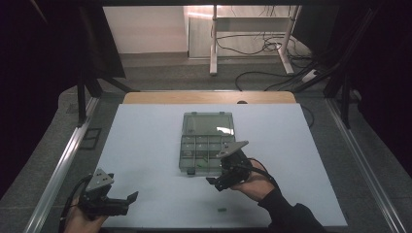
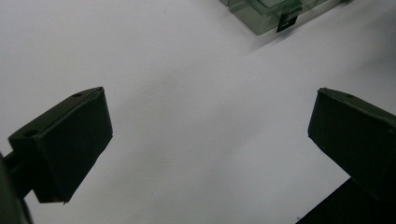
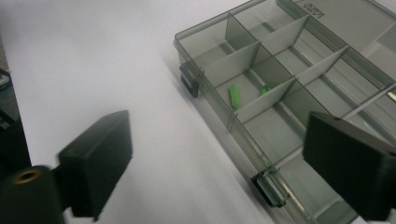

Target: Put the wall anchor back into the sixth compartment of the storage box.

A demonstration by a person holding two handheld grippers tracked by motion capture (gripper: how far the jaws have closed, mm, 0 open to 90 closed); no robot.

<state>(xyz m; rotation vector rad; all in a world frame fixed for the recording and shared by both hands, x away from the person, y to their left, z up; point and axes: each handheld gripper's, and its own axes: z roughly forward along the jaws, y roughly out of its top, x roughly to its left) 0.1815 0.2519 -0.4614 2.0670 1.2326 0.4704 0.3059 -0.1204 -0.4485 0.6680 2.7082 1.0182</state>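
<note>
A clear smoky compartment box (image 1: 206,145) lies in the middle of the white mat, its lid folded back flat behind it. In the right gripper view two small green pieces (image 3: 235,95) lie in one of the front compartments of the box (image 3: 280,60). Another green piece (image 1: 221,209) lies on the mat near the front edge. My right gripper (image 1: 215,183) hovers by the box's front right corner; its jaws (image 3: 219,158) stand open with nothing gripped. My left gripper (image 1: 130,198) rests at the front left, open (image 2: 210,135) over bare mat, with the box corner (image 2: 261,16) far ahead.
The white mat (image 1: 145,145) covers a wooden table (image 1: 209,97). Metal rails (image 1: 58,170) run along both sides. Behind the table stand frame legs (image 1: 213,43) and loose cables (image 1: 262,73) on the floor. A latch (image 3: 268,189) sticks out from the box's front wall.
</note>
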